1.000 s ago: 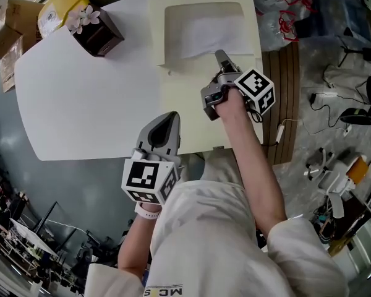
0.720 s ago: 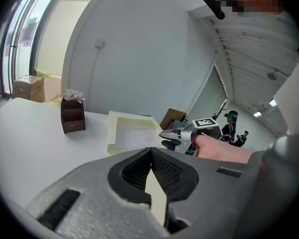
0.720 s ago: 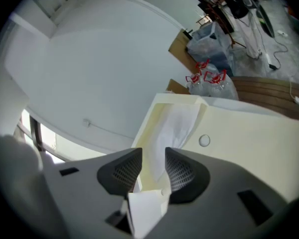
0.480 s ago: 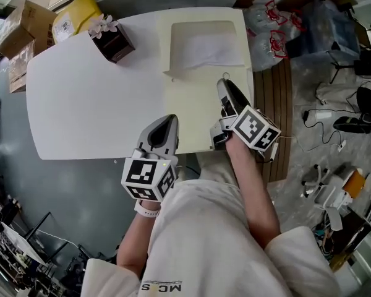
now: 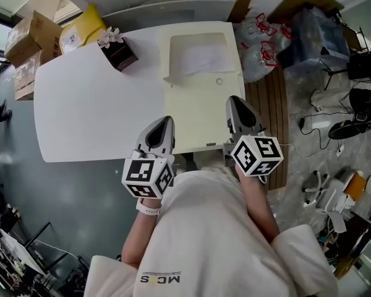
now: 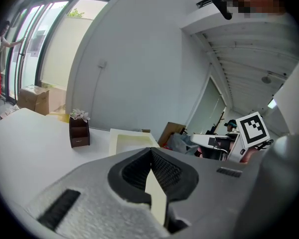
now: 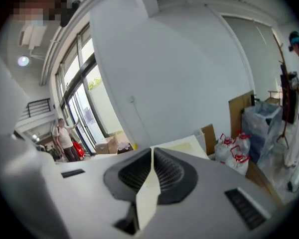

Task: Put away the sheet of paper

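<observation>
The white sheet of paper (image 5: 201, 59) lies flat in the recess at the far end of a cream tray (image 5: 201, 113) on the white table (image 5: 93, 110). My right gripper (image 5: 235, 99) hovers over the tray's near right corner, well short of the paper. Its jaws are closing and hold nothing; in the right gripper view its tips (image 7: 153, 151) meet. My left gripper (image 5: 164, 122) sits at the table's near edge, left of the tray. It is shut and empty, with its tips (image 6: 150, 151) touching. The tray (image 6: 132, 141) shows far ahead in the left gripper view.
A small ring (image 5: 219, 81) lies on the tray below the recess. A brown box with flowers (image 5: 117, 49) stands at the table's far side. Cardboard boxes (image 5: 26, 45) and a yellow package (image 5: 83, 26) sit beyond the far left. Plastic bags (image 5: 260, 42) lie on the floor to the right.
My right gripper has drawn back from the paper's near edge toward the person, and its jaws have come together with nothing in them. The left gripper has stayed put.
</observation>
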A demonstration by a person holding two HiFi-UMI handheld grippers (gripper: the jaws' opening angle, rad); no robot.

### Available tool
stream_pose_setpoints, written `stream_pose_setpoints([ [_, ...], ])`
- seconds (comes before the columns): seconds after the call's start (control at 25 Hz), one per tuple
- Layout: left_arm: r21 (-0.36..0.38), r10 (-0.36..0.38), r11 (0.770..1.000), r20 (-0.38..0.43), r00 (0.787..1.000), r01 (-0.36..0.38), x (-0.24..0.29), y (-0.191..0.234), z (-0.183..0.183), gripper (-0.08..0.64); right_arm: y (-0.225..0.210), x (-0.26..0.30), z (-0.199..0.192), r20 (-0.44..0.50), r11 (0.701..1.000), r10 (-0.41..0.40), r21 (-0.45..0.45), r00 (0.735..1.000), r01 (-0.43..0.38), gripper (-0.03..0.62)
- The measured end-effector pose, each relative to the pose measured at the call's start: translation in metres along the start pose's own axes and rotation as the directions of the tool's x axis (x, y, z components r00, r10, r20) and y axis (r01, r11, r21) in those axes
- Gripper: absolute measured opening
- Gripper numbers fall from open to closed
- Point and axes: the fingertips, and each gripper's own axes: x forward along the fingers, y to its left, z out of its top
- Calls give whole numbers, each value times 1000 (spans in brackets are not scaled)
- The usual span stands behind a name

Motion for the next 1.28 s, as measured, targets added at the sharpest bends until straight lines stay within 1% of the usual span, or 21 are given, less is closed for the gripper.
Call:
stream_pose_setpoints([
  [0.08,15,-4,1000,13,1000,4,-6,-4,5,26,6,-10,10,6,995,1,-99,1000,0,23],
  [0.2,42,-6,999,43,999,4,-14,-9,17,26,15,-22,22,6,974,18,-225,1000,-16,17],
  [0.28,59,-8,998,66,998,4,-19,-12,26,26,20,-29,27,4,960,35,-279,999,-32,17],
  [0.36,70,-16,998,84,996,10,-24,-15,31,26,24,-36,26,-7,950,49,-309,999,-48,17],
  [0.52,82,-23,997,100,995,15,-29,-20,37,26,23,-43,16,-39,941,61,-332,997,-71,17],
  [0.64,99,-27,995,99,995,17,-30,-23,37,26,20,-49,12,-44,938,59,-340,997,-70,17],
  [0.8,110,-35,994,81,996,26,-29,-27,32,26,18,-55,10,-42,932,54,-357,998,-65,17],
  [1.0,133,-37,991,59,998,29,-32,-29,27,26,21,-56,6,-62,929,75,-358,995,-92,17],
  [1.28,132,-36,991,63,997,27,-37,-32,25,26,25,-58,6,-65,924,81,-370,995,-100,17],
])
